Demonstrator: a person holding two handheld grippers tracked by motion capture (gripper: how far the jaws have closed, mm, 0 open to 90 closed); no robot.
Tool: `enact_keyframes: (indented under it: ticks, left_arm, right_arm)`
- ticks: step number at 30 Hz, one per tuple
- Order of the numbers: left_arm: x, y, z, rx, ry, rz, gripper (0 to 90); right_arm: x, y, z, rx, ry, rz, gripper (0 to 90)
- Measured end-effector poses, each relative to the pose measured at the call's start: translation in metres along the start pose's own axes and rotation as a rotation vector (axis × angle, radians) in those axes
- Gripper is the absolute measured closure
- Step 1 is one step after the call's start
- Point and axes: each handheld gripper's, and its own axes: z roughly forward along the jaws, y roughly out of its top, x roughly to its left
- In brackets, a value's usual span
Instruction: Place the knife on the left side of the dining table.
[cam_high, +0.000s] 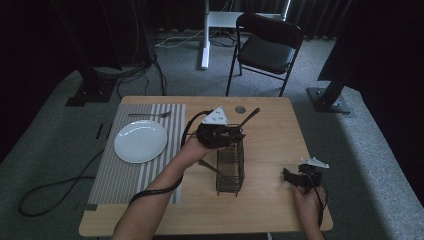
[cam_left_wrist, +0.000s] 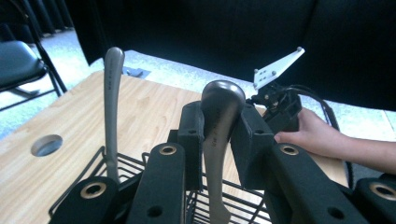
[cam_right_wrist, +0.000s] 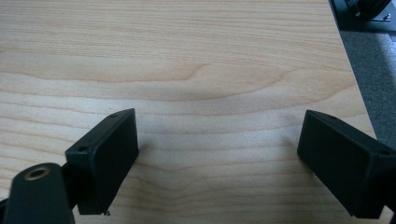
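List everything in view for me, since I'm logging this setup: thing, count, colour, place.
Table: one, light wood, centre.
Placemat: one, grey striped, table's left part.
Plate: one, white, on the placemat.
Fork: one, silver, on the placemat beyond the plate.
Wire caddy: one, black, mid-table.
Held utensil: one, silver, handle end up above the caddy.
Second utensil: one, silver, standing in the caddy.
Chair: one, black, beyond the table.
Left gripper: one, black, closed on the held utensil.
Right gripper: one, black, open over the table's right edge.
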Motion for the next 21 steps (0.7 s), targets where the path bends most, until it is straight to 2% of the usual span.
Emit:
enact_keyframes:
  ticks: [5, 8, 21]
  left_arm:
    - [-0.0004, -0.0006, 0.0003, -0.005, 0.004, -0.005, 75.5]
    - [-0.0024, -0.0002, 0.0009, -0.006, 0.032, -0.002, 75.6]
    - [-0.0028, 0.0003, 0.0013, -0.009, 0.028, -0.001, 75.7]
  right_arm:
    - [0.0, 0.0, 0.0, 0.0, 0.0, 0.0, 11.8]
    - [0.0, 0.0, 0.0, 0.0, 0.0, 0.0, 11.8]
    - [0.0, 0.0, 0.0, 0.0, 0.0, 0.0, 11.9]
